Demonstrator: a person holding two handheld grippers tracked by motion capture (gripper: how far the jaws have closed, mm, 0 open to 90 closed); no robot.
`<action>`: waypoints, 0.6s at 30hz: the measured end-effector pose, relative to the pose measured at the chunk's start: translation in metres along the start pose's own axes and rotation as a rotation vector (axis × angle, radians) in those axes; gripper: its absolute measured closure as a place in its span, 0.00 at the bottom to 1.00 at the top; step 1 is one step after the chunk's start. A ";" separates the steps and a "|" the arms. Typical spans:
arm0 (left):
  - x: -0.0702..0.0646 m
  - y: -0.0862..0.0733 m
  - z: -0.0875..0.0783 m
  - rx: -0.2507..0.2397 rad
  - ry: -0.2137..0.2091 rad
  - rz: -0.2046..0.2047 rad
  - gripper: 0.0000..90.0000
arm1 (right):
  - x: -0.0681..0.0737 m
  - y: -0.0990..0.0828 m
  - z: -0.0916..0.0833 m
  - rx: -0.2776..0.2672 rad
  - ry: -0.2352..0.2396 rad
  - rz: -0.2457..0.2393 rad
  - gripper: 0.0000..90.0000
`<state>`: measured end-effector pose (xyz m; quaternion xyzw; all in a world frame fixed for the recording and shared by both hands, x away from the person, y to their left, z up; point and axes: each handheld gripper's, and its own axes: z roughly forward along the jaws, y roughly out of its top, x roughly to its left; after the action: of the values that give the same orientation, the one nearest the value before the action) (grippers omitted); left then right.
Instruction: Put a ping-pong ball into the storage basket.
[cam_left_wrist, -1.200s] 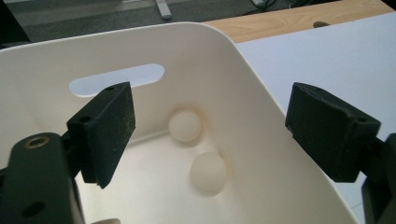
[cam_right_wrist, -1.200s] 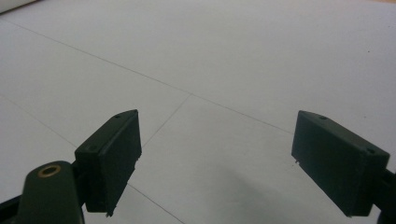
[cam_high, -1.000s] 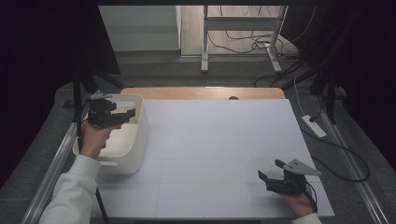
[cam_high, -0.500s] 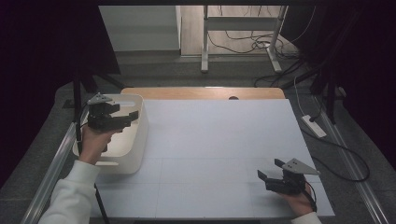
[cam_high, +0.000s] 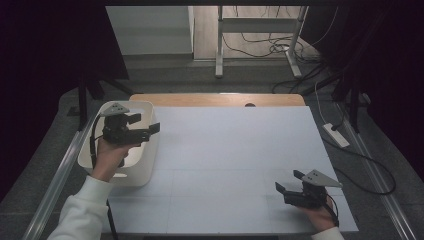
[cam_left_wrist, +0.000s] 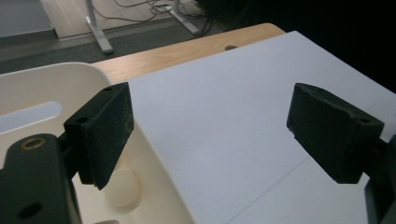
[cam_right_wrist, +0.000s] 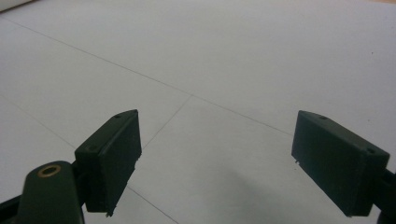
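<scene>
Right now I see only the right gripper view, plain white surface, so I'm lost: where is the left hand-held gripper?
Observer: The left hand-held gripper hovers over a white bin at the left edge of the table.
Operator: Anything in the bin?
Observer: A pale round object lies on its floor.
Operator: Is the gripper holding it?
Observer: No, its jaws stand open with nothing between them.

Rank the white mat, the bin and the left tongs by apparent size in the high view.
1. White mat, covering most of the table.
2. Bin, at the mat's left edge.
3. Left tongs, held above the bin and so nearer the camera, yet plainly smaller.
</scene>
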<state>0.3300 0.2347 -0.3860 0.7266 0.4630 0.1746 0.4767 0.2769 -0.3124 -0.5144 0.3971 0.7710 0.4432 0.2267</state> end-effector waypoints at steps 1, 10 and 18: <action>-0.002 0.000 0.000 0.001 -0.007 0.003 0.17 | 0.000 0.000 0.000 0.000 0.000 0.000 0.18; -0.028 -0.004 0.008 0.020 -0.078 0.055 0.17 | 0.000 0.000 0.000 0.001 -0.001 -0.002 0.18; -0.044 -0.011 0.012 0.026 -0.124 0.079 0.17 | 0.000 -0.001 0.000 0.001 -0.001 -0.002 0.18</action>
<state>0.3104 0.1931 -0.3931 0.7598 0.4059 0.1416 0.4878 0.2765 -0.3125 -0.5148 0.3968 0.7714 0.4424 0.2275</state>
